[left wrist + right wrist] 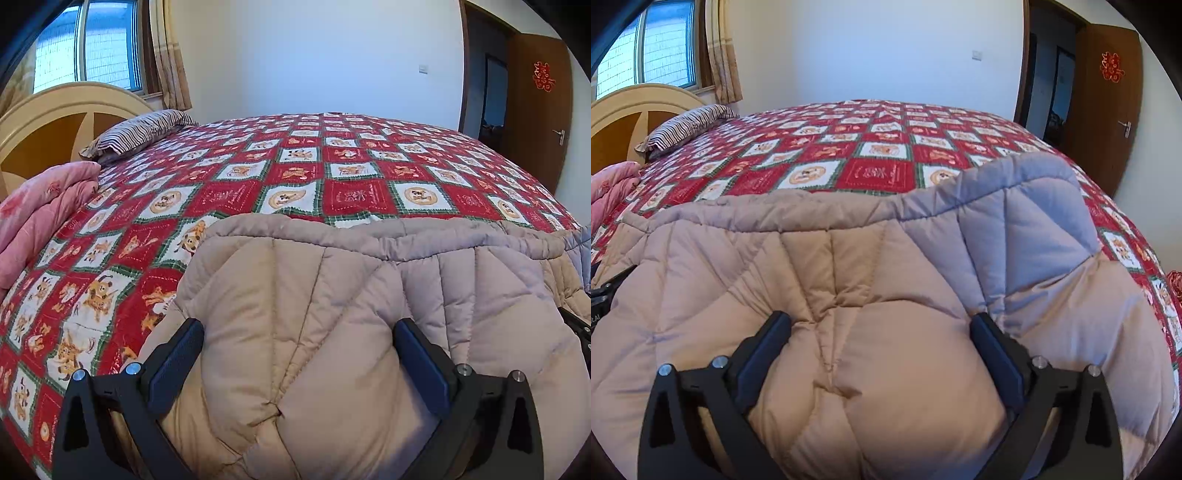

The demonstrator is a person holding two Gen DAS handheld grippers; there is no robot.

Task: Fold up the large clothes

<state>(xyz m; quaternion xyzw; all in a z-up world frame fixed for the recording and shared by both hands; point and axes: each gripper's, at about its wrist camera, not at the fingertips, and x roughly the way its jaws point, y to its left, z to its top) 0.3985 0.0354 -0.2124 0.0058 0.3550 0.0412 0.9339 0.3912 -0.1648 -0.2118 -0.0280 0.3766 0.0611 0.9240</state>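
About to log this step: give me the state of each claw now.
Left claw: open wide, beige quilted coat bulging between its fingers.
Right claw: open wide, same coat between its fingers.

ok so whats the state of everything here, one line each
beige quilted coat: bunched on the near edge of the bed, bulging between both sets of jaws
left hand-held gripper: jaws wide, coat between them
right hand-held gripper: jaws wide, coat between them
pink quilt: folded, by the headboard
striped pillow: lying at the head of the bed
door: open
curtain: drawn aside
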